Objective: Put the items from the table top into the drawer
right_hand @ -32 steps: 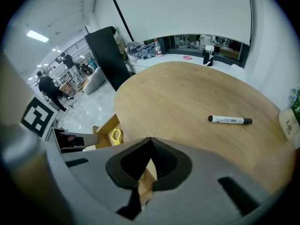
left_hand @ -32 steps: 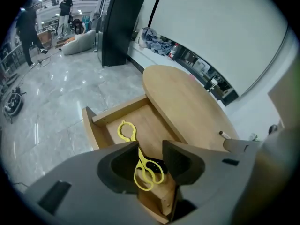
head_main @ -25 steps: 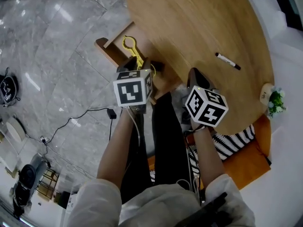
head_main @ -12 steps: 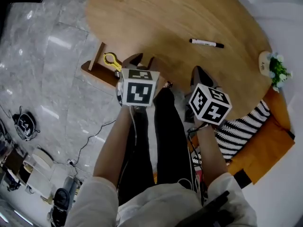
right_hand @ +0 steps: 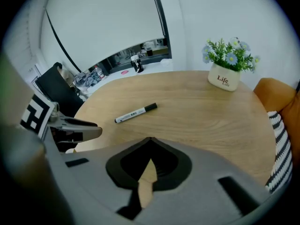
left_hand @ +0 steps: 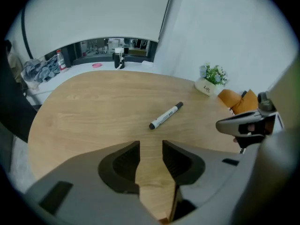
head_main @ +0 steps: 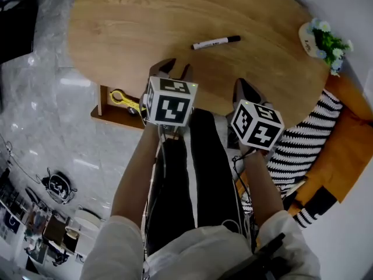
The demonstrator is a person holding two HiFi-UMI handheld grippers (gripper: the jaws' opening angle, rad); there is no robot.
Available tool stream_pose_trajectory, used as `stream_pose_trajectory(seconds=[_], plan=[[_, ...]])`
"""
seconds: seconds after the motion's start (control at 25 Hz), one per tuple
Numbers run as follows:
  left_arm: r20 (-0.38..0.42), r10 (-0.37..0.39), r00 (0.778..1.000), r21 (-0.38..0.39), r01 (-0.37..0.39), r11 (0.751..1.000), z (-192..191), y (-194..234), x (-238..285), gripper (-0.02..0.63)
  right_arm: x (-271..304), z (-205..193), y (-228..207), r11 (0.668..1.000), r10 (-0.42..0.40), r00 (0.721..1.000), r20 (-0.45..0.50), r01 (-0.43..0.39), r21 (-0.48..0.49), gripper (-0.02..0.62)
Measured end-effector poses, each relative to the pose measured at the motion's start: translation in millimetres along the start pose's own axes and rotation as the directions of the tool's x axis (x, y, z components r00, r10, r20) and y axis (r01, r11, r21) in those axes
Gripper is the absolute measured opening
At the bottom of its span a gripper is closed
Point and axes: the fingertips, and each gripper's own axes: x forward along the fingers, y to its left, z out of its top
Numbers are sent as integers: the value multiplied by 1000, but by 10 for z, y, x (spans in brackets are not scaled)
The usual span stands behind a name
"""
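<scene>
You're lining up a pick: left tongs [left_hand: 151, 146] parted and empty, right tongs [right_hand: 150, 140] pinched together. Next, reach the marker [head_main: 215, 41], upper centre.

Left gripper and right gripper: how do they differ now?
The left gripper has its jaws apart; the right gripper has them touching at the tips. The left gripper is near the drawer; the right gripper is farther from it. Both hold nothing.
</scene>
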Motion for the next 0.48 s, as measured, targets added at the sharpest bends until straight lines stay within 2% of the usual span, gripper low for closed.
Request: stream_pose_trajectory(seconds=[0.28, 0.48], plan=[[-16, -32, 999, 118, 33, 992, 386, -241, 310, 135, 49, 34, -415, 997, -33, 999, -4, 33, 75, -8], [-49, -69, 996, 233, 78, 969, 610, -366, 508, 135, 170, 93, -588, 993, -35, 999, -13, 36, 111, -8]])
